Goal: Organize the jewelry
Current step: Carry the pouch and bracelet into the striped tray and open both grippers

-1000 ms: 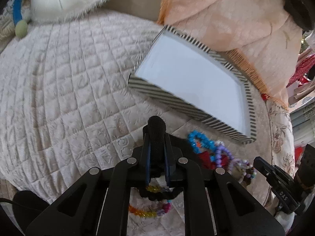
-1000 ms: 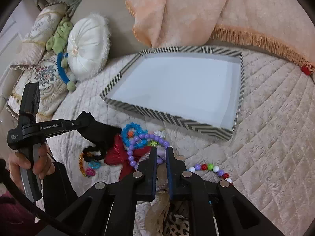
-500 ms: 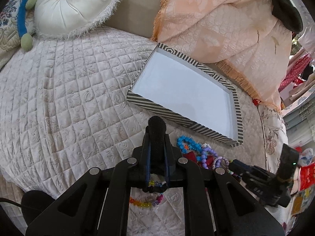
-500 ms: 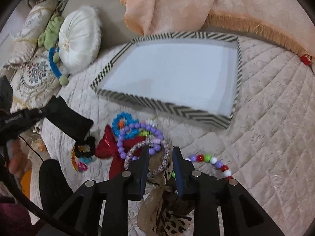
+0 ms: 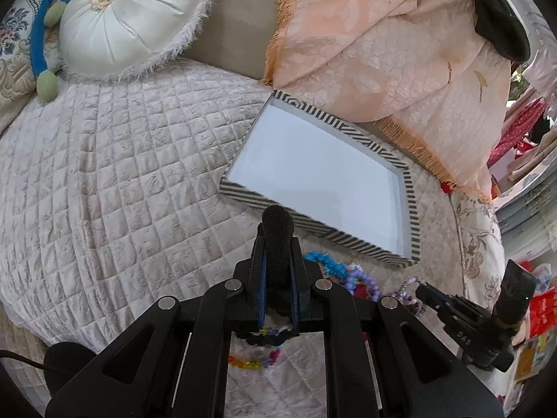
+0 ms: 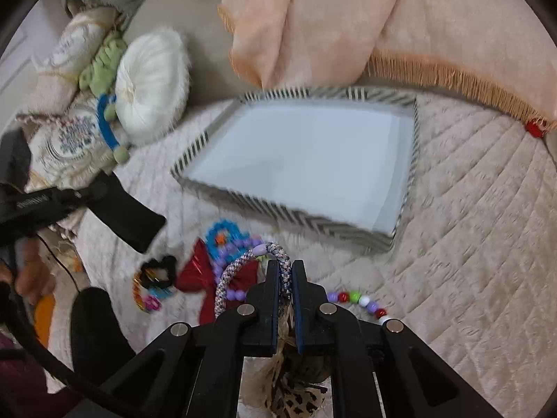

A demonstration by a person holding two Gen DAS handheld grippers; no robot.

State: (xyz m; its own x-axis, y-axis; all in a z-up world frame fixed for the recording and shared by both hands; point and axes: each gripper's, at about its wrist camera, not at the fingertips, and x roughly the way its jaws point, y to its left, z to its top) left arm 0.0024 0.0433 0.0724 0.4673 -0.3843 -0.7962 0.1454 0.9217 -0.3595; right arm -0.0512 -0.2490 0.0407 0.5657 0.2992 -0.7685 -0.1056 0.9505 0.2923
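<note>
The right gripper (image 6: 283,271) has its jaws clamped on a speckled woven bracelet (image 6: 240,264), which arcs out to the left of the fingertips and carries a lilac bead at its top. Just ahead of and to the left of those fingers lies the rest of the jewelry pile on the quilted cover (image 6: 470,209): a blue beaded bracelet (image 6: 222,231), a strand of purple beads (image 6: 233,292), a red bow (image 6: 198,273) and, further left, a black scalloped ring (image 6: 158,270) over a bright multicoloured bracelet (image 6: 148,301). To the right of the fingers a short string of mixed beads (image 6: 358,301) lies alone. Beyond the tips sits the striped tray (image 6: 278,205), its pale floor bare. The left gripper (image 5: 277,264) is pressed together on a black foam-like piece (image 5: 276,240) that sticks up past its fingertips; whether that piece belongs to the tool I cannot tell. Below its jaws, seen through the frame, lie the black ring and the multicoloured bracelet. From this gripper the tray lies ahead and to the right, with the bead pile between. A white round cushion (image 5: 128,17) rests far ahead on the left, and a peach fringed throw (image 5: 383,41) is draped behind the tray.
</note>
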